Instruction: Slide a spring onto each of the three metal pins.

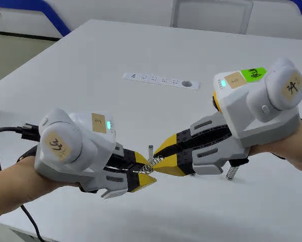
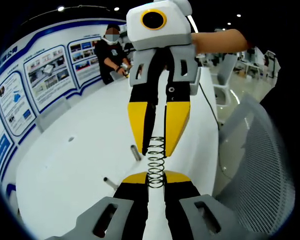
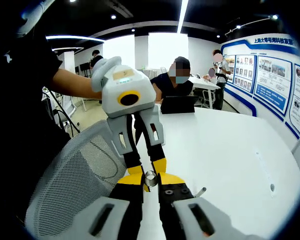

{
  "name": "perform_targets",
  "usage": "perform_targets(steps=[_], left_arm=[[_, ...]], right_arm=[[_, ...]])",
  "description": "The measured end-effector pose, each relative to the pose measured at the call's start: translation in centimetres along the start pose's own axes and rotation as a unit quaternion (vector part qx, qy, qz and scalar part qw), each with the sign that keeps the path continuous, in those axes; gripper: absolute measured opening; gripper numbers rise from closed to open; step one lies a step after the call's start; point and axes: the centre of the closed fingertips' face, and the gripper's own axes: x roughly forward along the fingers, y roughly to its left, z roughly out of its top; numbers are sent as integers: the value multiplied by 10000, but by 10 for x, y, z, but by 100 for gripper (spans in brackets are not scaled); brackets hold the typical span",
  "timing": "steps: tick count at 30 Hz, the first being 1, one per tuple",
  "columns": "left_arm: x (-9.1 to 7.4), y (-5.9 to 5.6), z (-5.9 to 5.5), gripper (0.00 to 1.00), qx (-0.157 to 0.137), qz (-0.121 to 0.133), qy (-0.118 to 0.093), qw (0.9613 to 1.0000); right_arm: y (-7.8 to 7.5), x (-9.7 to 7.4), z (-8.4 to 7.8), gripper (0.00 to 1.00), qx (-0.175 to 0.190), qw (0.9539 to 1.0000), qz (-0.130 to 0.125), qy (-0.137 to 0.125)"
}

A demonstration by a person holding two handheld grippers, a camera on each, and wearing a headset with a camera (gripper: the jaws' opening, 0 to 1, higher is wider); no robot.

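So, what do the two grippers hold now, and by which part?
One spring: the left gripper grips one end, and the right gripper grips the other end.

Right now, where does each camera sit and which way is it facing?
Head view: on the person's head, looking down at the bench; both forearms, left gripper and right gripper show.
Left gripper view: rides the left gripper, looking along its jaws at the right gripper head-on.
Right gripper view: the reverse, facing the left gripper and the person's arm.
Shared: all three show the spring between the tips.
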Motion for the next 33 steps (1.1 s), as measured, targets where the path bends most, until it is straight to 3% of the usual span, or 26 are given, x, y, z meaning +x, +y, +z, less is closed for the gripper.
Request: perform_targets(steps=[15, 22, 29, 31, 33], left_arm=[[2, -5, 1, 10, -116, -46, -122, 9998], [-2, -2, 3, 11, -357, -24, -334, 9988], [-4, 7, 1, 12, -422, 208, -412, 9980], [-6, 12, -1, 15, -529, 268, -445, 9972], [-10, 16, -2, 25, -636, 301, -493, 9963]], right_arm=[[5, 9, 13, 11, 120, 9996, 101, -221], [2, 11, 18, 10, 179, 9995, 31, -263], [-6, 16, 19, 10, 141, 9998, -38, -131], [-10, 16, 20, 10, 131, 9998, -82, -116], [-14, 15, 24, 10, 127, 9997, -121, -146]])
